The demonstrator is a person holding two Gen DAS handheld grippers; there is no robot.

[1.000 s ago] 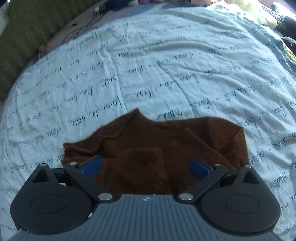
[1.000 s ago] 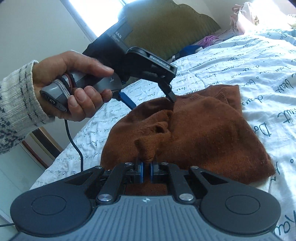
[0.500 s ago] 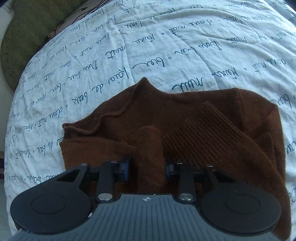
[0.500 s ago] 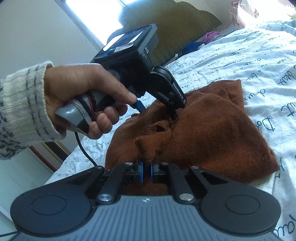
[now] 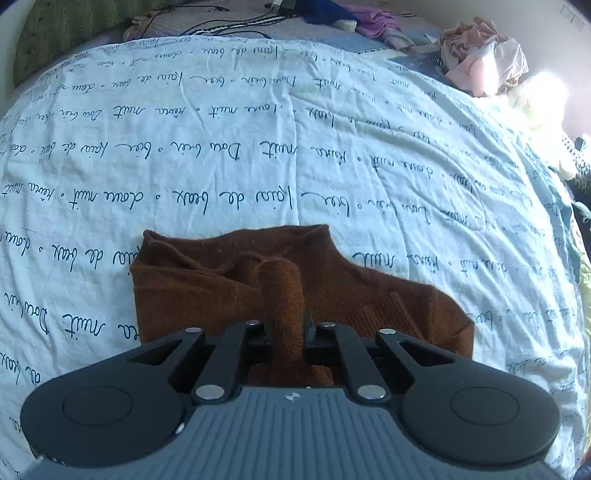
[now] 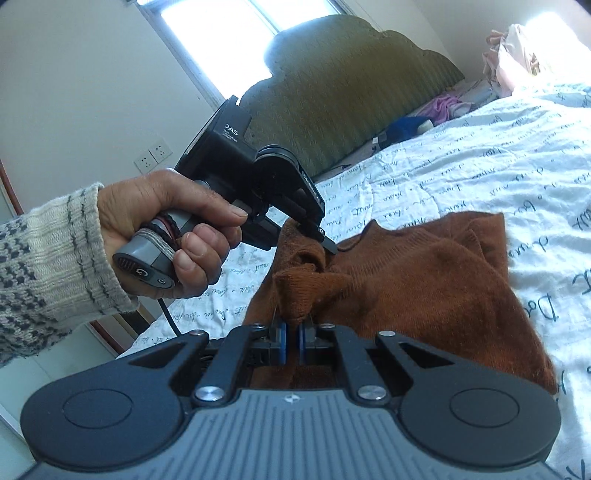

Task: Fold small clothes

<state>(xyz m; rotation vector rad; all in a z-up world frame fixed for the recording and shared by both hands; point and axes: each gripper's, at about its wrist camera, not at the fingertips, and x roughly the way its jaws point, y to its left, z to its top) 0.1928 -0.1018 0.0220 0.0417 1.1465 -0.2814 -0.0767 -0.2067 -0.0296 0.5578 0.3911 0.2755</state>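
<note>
A small brown knit sweater lies partly folded on a white bedsheet with script writing. My left gripper is shut on a raised fold of the sweater at its near edge. In the right wrist view my right gripper is shut on another pinch of the brown sweater. The left gripper shows there too, held by a hand in a knit cuff, gripping the sweater's far corner and lifting it off the sheet.
A green padded headboard stands at the bed's end. Loose clothes lie along it: blue and purple items and a pink-white pile. A wall with sockets and a window are to the left of the bed.
My left gripper went from open above the sweater to shut on a fold and lifted it. My right gripper stayed shut on its pinch of sweater.
</note>
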